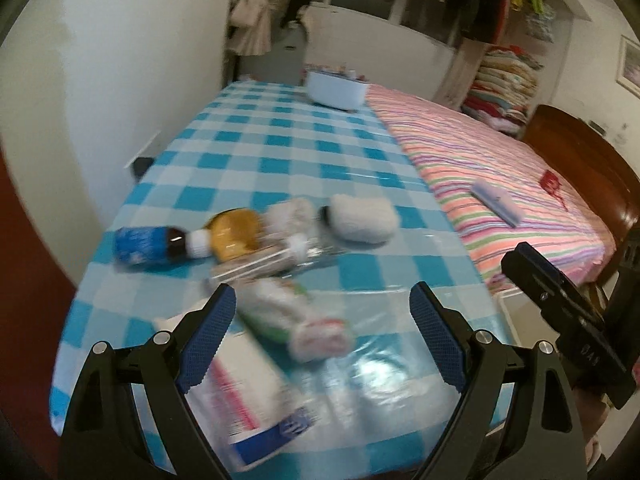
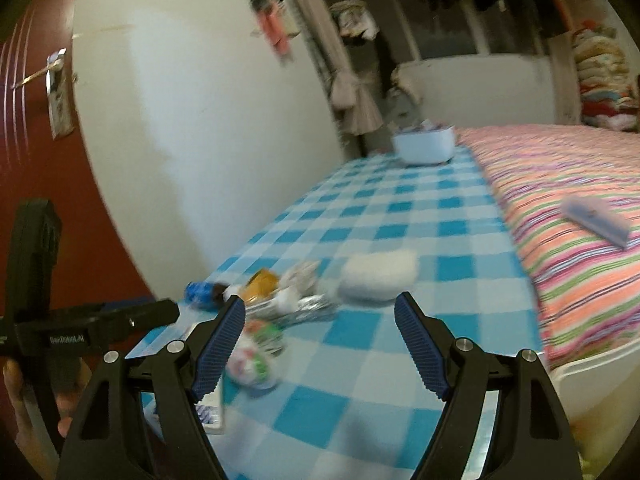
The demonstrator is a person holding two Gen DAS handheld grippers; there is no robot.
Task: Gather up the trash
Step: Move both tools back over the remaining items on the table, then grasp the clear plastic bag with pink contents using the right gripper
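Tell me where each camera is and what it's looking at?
Left wrist: sits behind the open left gripper, facing the trash pile on the checked cloth; the right gripper shows beside it.
Right wrist: sits behind the open right gripper, facing along the table; the left gripper and a hand show.
Both see the white bin, the bottle and the striped bed.

A blue and white checked cloth (image 1: 280,152) covers the table. Just right of it lies a bed under a pink striped cover (image 1: 500,172), with a wooden headboard (image 1: 592,152) at its right. Far right, folded clothes (image 1: 504,80) are stacked high. A dark red door (image 2: 28,152) stands at the left.
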